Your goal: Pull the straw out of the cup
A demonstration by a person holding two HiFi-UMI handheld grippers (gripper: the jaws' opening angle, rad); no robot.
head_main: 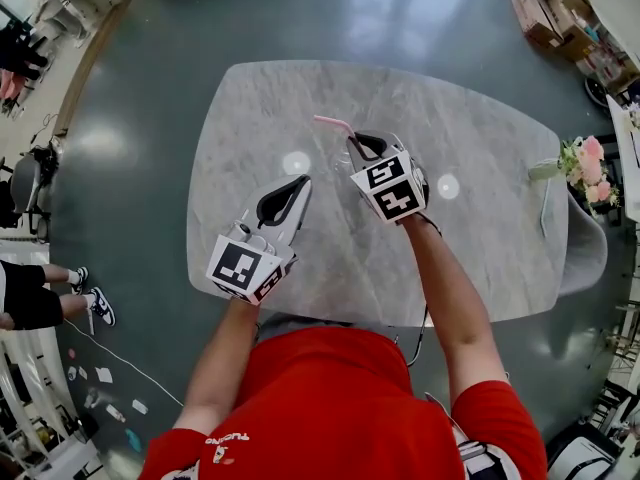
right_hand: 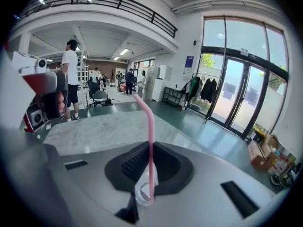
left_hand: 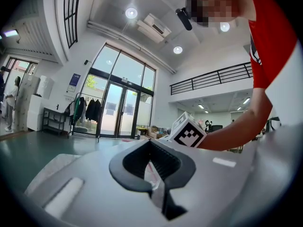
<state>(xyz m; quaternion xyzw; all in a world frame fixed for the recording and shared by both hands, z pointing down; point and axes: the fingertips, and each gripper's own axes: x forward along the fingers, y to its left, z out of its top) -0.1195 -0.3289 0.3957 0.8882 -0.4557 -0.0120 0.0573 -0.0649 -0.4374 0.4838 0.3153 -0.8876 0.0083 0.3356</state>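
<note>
My right gripper (head_main: pixel 352 140) hangs over the middle of the marble table (head_main: pixel 480 218), tilted downward. Its jaws are shut on the pink bendy straw (head_main: pixel 333 125), whose bent top sticks out to the upper left. In the right gripper view the straw (right_hand: pixel 150 141) rises straight between the dark pads, and the clear plastic cup (right_hand: pixel 141 187) shows around its lower end. The cup is hidden under the gripper in the head view. My left gripper (head_main: pixel 303 181) sits level to the lower left, its tips together. Something clear and pink-tinged shows in its gap; I cannot tell what.
A bunch of pink flowers (head_main: pixel 583 161) stands at the table's right end, next to a grey chair (head_main: pixel 588 250). Cardboard boxes (head_main: pixel 545 13) sit on the floor at the far right. A person's legs (head_main: pixel 45 293) show at the left.
</note>
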